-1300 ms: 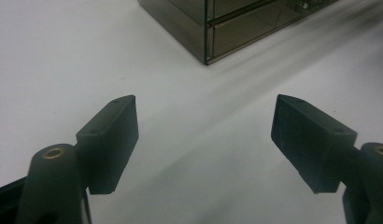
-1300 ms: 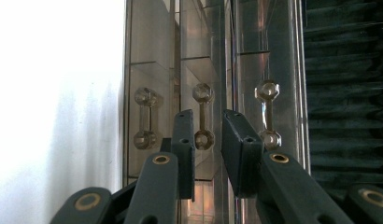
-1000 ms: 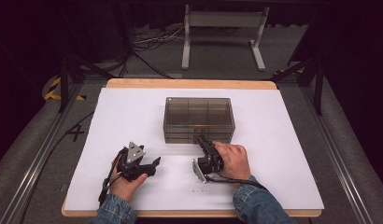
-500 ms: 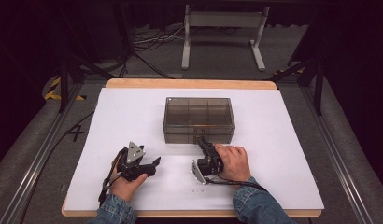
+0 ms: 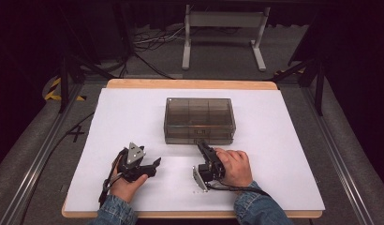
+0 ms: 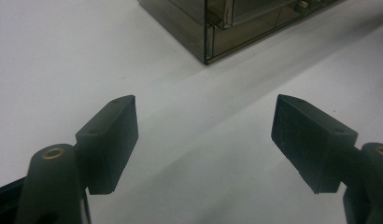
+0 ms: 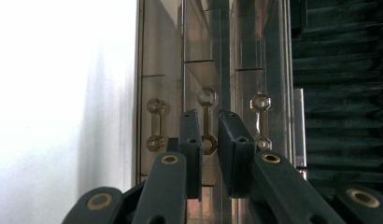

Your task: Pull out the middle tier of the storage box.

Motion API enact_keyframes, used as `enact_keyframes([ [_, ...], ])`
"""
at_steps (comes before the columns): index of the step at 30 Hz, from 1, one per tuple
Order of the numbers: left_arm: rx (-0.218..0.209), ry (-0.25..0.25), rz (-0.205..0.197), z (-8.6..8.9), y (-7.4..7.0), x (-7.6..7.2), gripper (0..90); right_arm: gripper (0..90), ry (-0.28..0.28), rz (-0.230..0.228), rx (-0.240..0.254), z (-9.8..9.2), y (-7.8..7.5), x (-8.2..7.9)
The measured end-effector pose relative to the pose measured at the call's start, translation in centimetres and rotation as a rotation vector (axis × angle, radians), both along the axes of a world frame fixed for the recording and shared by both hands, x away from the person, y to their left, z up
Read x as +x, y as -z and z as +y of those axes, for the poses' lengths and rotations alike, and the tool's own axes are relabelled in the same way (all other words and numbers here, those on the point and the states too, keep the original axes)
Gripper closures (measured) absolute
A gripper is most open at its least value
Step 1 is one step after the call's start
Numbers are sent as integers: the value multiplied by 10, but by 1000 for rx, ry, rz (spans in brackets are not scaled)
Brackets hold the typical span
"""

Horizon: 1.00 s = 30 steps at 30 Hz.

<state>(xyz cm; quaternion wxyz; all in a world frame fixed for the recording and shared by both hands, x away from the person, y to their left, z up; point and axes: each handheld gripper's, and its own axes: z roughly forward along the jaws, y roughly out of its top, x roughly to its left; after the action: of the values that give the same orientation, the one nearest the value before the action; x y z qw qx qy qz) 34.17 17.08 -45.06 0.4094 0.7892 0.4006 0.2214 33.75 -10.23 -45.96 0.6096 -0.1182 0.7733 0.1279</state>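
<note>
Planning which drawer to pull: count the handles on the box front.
3 handles, stacked on the box front: one nearest the table, middle between the right gripper's jaws, one uppermost.

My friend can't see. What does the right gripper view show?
The right tongs are nearly closed around the middle handle of a smoky see-through drawer box. Two more handles flank it, and white table lies alongside.
</note>
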Motion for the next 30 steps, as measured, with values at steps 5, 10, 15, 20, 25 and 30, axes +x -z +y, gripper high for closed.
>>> enact_keyframes([
  [5, -2, 1, 2, 0, 0, 0, 234, 798, -4, 3, 0, 0, 1, -2],
  [10, 2, 1, -1, 0, 0, 0, 234, 794, -4, 16, -1, -1, 3, -2],
  [15, 1, 1, 1, 0, 0, 0, 234, 783, -8, 20, 1, -1, 2, -2],
  [20, 3, 2, 0, 0, 0, 0, 234, 747, -13, 23, 5, -4, 0, -5],
  [25, 4, -1, 0, -1, 0, 0, 234, 736, -19, 40, 26, -9, -6, -9],
  [30, 5, -3, -1, -1, 0, 0, 233, 730, -31, 62, 54, -22, -11, -15],
])
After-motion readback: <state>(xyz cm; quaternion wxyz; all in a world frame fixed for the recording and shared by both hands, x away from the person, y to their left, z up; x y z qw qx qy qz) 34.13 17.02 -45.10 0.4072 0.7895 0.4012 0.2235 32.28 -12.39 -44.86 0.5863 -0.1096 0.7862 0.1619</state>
